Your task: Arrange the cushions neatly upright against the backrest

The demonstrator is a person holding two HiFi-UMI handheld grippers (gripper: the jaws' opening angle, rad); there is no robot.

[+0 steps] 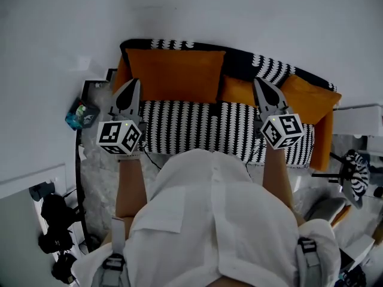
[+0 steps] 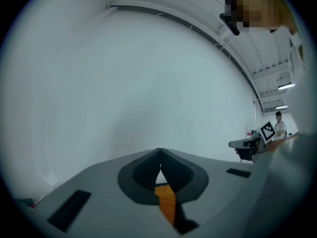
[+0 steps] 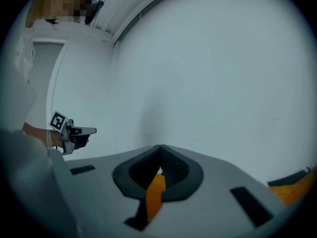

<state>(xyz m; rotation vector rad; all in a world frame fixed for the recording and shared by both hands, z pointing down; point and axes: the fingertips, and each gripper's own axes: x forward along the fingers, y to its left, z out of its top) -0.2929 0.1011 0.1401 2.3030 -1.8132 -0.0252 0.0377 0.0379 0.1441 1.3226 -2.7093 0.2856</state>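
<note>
The black-and-white patterned sofa (image 1: 197, 127) stands against the white wall. A large orange cushion (image 1: 175, 75) stands upright against its backrest at the left. A smaller orange cushion (image 1: 238, 92) leans in the middle, and a third (image 1: 308, 99) sits at the right end. My left gripper (image 1: 136, 82) is shut and empty, hovering over the large cushion's left edge. My right gripper (image 1: 258, 82) is shut and empty above the middle cushion. In both gripper views the jaws (image 2: 160, 153) (image 3: 160, 149) are closed, with a sliver of orange cushion (image 2: 167, 202) (image 3: 154, 193) showing below them.
A dark side table (image 1: 90, 91) with a teal object (image 1: 82, 113) stands left of the sofa. Camera gear (image 1: 55, 220) lies on the floor at the lower left. A white table (image 1: 359, 120) and a patterned stool (image 1: 358, 171) are at the right.
</note>
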